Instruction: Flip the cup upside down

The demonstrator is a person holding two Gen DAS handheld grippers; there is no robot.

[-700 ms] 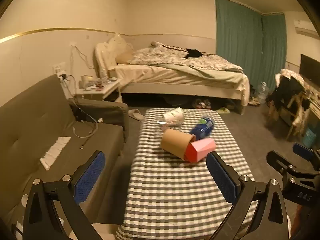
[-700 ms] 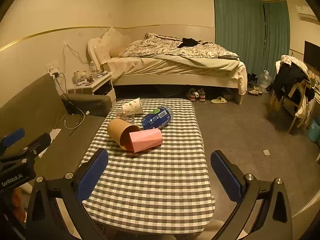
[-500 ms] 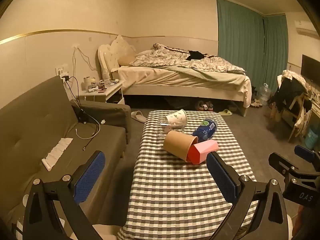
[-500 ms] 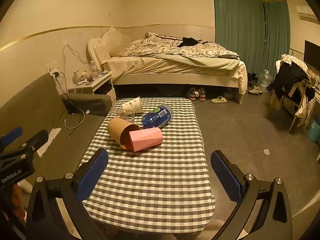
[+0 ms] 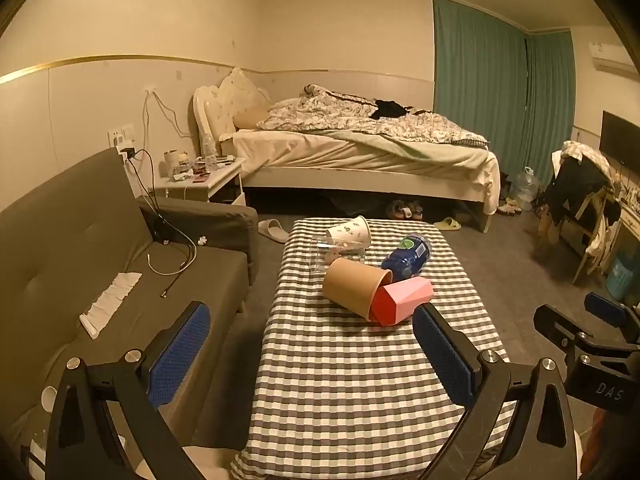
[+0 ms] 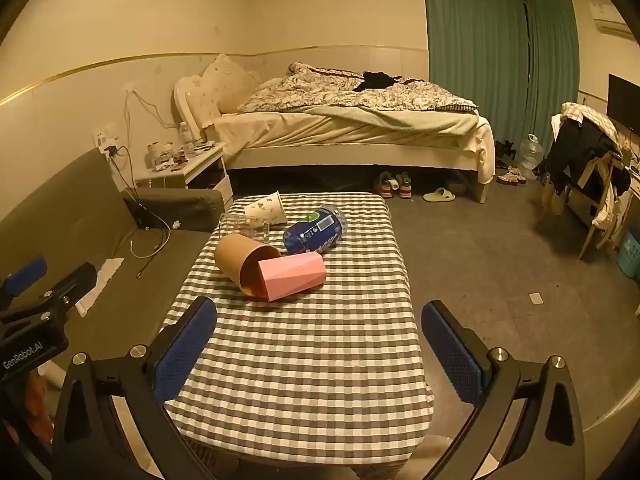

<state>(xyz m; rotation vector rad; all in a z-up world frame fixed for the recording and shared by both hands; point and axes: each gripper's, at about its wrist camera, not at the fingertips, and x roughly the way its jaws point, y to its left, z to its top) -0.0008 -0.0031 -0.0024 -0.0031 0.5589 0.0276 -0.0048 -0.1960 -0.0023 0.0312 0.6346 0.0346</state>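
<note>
Several cups lie on their sides on the checked table [image 5: 352, 380] [image 6: 320, 360]: a brown paper cup [image 5: 354, 290] [image 6: 240, 256], a pink faceted cup [image 5: 402, 300] [image 6: 292, 276] with its base by the brown cup's mouth, a clear glass [image 5: 336, 250] [image 6: 244, 226], and a white patterned cup [image 5: 350, 232] [image 6: 268, 210]. A blue bottle [image 5: 406, 258] [image 6: 316, 232] lies beside them. My left gripper [image 5: 312, 356] is open and empty, near the table's front edge. My right gripper [image 6: 320, 354] is open and empty, also short of the cups.
A grey sofa [image 5: 80, 256] with cables and a tissue runs along the table's left side. A bed [image 5: 360, 160] and nightstand [image 5: 200, 184] stand beyond the table. A chair with clothes [image 6: 584, 168] is at the right. Open floor [image 6: 480, 260] lies right of the table.
The left wrist view has swung a little to the left and levelled, so the table sits further right in it. The right wrist view is nearly unchanged. Both grippers stay open.
</note>
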